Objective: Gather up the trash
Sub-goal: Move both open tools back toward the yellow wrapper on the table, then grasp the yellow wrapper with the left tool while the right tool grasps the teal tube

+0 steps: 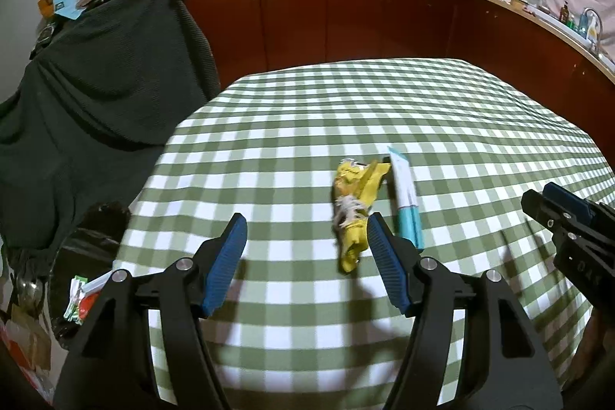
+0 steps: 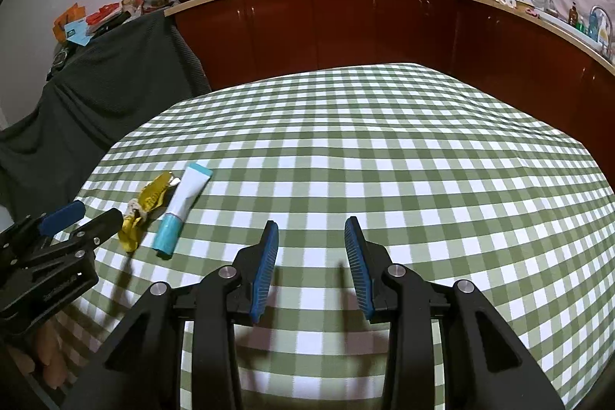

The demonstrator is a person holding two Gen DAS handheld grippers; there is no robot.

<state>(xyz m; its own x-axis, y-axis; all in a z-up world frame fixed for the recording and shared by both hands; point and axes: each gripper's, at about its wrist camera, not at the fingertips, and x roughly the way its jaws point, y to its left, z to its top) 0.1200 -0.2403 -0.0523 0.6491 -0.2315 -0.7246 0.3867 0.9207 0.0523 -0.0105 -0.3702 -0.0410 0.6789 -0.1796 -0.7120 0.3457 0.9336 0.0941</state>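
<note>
- Yellow wrapper (image 1: 355, 214): crumpled, lies on the green-checked tablecloth (image 1: 423, 110). Its long axis runs from your side toward the red cabinets (image 1: 346, 14); the twisted end is toward you, the wider end faces away.
- White-and-teal tube (image 1: 405, 202): lies just right of the yellow wrapper, nearly parallel to it. Teal cap end is toward you, flat crimped end toward the cabinets. In the right wrist view both (image 2: 146, 206) (image 2: 180, 210) tilt, far ends leaning right.
- Writing: the wrapper has dark print, the tube has faint marks; neither is readable.
- Your left gripper (image 1: 307, 237): jaws stand wide apart, nothing between the blue pads. The right pad's tip is just beside the wrapper's near end; can't tell if it touches.
- Your right gripper (image 2: 312, 237): jaws part-open with a clear gap, holding nothing. It hangs over bare cloth, well right of the tube.
- Black bin bag (image 1: 88, 248): off the table edge, left of the wrapper, with scraps inside.
</note>
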